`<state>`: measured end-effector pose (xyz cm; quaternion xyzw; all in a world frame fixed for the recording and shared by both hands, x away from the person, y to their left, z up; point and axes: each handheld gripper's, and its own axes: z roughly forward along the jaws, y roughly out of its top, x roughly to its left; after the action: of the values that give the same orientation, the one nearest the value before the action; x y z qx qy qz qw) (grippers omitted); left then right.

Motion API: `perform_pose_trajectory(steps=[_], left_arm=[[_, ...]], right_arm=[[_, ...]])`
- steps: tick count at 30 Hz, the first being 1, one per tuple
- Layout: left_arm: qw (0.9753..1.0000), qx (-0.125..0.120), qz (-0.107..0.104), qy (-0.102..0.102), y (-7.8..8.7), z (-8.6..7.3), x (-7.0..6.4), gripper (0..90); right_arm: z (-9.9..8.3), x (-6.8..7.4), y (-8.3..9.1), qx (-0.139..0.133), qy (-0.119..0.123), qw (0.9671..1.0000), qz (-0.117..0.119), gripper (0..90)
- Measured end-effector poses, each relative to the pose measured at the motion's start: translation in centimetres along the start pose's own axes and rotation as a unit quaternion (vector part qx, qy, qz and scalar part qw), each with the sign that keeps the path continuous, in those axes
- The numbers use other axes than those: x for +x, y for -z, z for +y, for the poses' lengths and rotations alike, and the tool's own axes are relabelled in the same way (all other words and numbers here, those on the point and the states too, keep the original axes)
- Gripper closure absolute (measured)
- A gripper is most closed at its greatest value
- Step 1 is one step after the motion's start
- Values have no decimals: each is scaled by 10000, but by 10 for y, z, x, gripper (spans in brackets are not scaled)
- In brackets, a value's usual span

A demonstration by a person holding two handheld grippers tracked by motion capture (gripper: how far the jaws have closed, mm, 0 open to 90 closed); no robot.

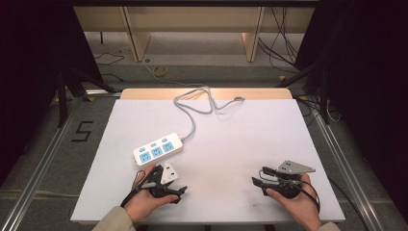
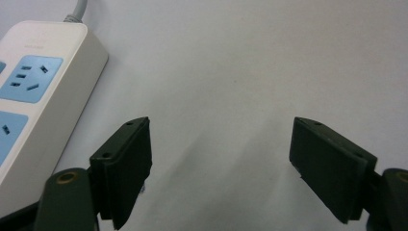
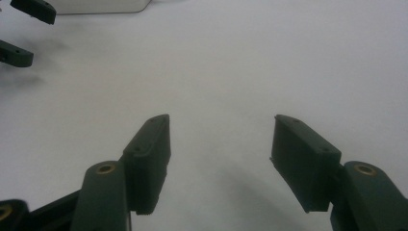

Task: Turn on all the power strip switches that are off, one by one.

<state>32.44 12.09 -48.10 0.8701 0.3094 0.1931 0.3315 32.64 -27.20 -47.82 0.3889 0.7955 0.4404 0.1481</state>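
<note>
- White plastic power strip with pale blue socket faces: lies flat on the white table sheet, about 10 o'clock from table centre, long axis running 8 to 2 o'clock. Its grey cable leaves the far end and loops toward 12 o'clock at the table's back edge.
- Left gripper: held low at 7 o'clock, just near-side of the strip. Hand cupped under the body, palm up, forearm in from the bottom edge. Jaws spread wide, nothing between them. In the left gripper view the strip sits at 10 o'clock of the jaws, beside them and not between.
- Risk, left side: jaws aim past the strip's end at bare sheet. Closing from here would likely catch nothing, or clip a corner and skid the strip sideways on the smooth sheet.
- Risk, cable: the slack loops could drag or snag if the strip is lifted or slid.
- Right gripper: at 5 o'clock, well apart from the strip, jaws pointing toward 9 o'clock. Hand grips from beneath, grey plate on top. Jaws wide, empty.
</note>
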Motion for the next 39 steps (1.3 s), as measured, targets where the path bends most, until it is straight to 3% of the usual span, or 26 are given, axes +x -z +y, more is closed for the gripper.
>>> perform_pose_trajectory(steps=[7,8,11,14,15,20,25,39], left_arm=[[9996,88,248,67,5,2,4,370],[9994,100,311,107,7,2,5,482],[9986,95,485,185,12,4,10,699],[9981,75,526,309,15,4,17,874],[9979,71,552,316,16,4,18,895],[9974,167,613,349,20,5,24,897],[9966,107,660,479,20,6,30,897],[9954,140,791,530,13,12,48,898]], right_arm=[[0,1,0,12,35,10000,10,397],[0,2,0,17,16,10000,10,398],[1,2,0,17,17,10000,22,398],[1,2,0,16,34,10000,31,398],[0,2,0,19,29,10000,31,399],[1,2,0,24,10,10000,25,401],[1,2,0,14,28,10000,33,402],[1,4,-1,24,30,10000,57,403]])
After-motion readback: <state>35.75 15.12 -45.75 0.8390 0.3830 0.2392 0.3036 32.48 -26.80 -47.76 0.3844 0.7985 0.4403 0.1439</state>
